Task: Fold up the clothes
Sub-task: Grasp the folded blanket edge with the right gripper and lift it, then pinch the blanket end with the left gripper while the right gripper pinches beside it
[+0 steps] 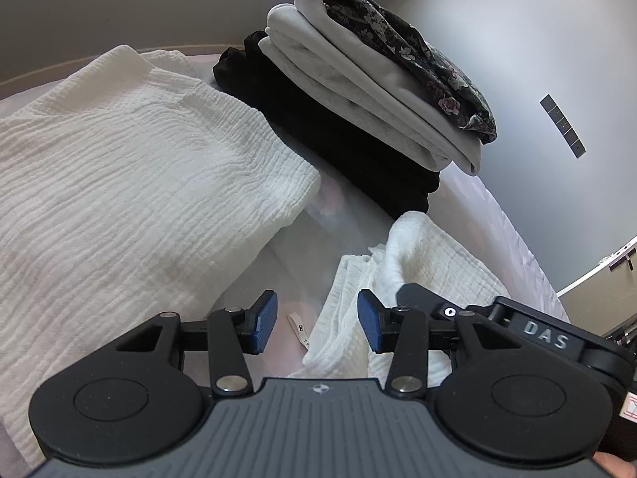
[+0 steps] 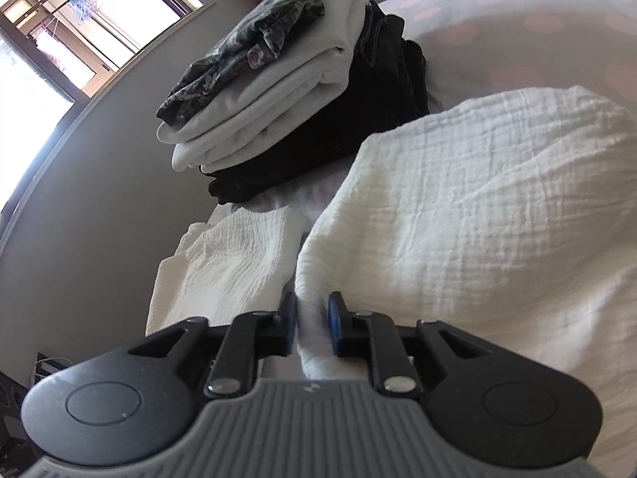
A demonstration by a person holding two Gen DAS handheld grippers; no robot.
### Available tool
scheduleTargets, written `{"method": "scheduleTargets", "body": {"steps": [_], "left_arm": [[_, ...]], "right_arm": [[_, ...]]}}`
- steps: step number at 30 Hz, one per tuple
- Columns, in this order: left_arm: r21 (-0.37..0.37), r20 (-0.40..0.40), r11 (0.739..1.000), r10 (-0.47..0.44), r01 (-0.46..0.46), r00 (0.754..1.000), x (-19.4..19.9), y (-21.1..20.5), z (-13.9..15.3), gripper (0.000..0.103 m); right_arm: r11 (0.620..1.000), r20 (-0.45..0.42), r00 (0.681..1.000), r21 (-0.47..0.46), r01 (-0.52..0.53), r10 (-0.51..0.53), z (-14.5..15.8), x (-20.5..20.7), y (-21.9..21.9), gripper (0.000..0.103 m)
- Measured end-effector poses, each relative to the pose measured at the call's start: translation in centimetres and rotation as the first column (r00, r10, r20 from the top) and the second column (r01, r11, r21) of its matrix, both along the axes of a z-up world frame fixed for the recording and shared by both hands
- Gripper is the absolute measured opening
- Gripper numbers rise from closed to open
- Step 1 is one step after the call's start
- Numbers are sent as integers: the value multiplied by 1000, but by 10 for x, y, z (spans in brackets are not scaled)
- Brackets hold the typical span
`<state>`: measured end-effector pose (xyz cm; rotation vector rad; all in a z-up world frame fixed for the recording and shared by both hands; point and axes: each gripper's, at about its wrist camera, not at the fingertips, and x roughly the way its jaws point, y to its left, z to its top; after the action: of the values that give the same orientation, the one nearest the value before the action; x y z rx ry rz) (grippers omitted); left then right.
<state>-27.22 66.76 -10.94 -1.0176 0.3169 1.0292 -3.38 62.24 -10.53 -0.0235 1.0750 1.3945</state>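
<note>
Left gripper [image 1: 316, 324]: released, over a care tag [image 1: 299, 328], print unreadable.
Right gripper [image 2: 312, 328]: clenched on white crinkle garment [image 2: 477, 199], just before the folded stack [image 2: 302, 91].
Lettering: "DAS" [image 1: 544, 334].

I see the white crinkled garment [image 1: 131, 167] spread over the bed, partly folded, one loose end [image 1: 418, 279] bunched nearer me. Behind it sits a folded stack [image 1: 358, 91]: black at the bottom, pale grey in the middle, dark floral on top
</note>
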Motion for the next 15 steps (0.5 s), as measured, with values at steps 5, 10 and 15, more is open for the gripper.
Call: {"method": "scheduleTargets", "body": {"steps": [5, 10, 15], "left_arm": [[54, 0, 998, -22, 22, 1000, 4, -8, 12, 52], [54, -73, 996, -62, 66, 995, 17, -15, 15, 52], [11, -208, 997, -72, 76, 975, 34, -16, -4, 55]], "right_arm": [[999, 37, 999, 50, 20, -22, 28, 18, -40, 40], [994, 111, 990, 85, 75, -85, 38, 46, -92, 43], [986, 167, 971, 34, 165, -169, 12, 76, -139, 49]]}}
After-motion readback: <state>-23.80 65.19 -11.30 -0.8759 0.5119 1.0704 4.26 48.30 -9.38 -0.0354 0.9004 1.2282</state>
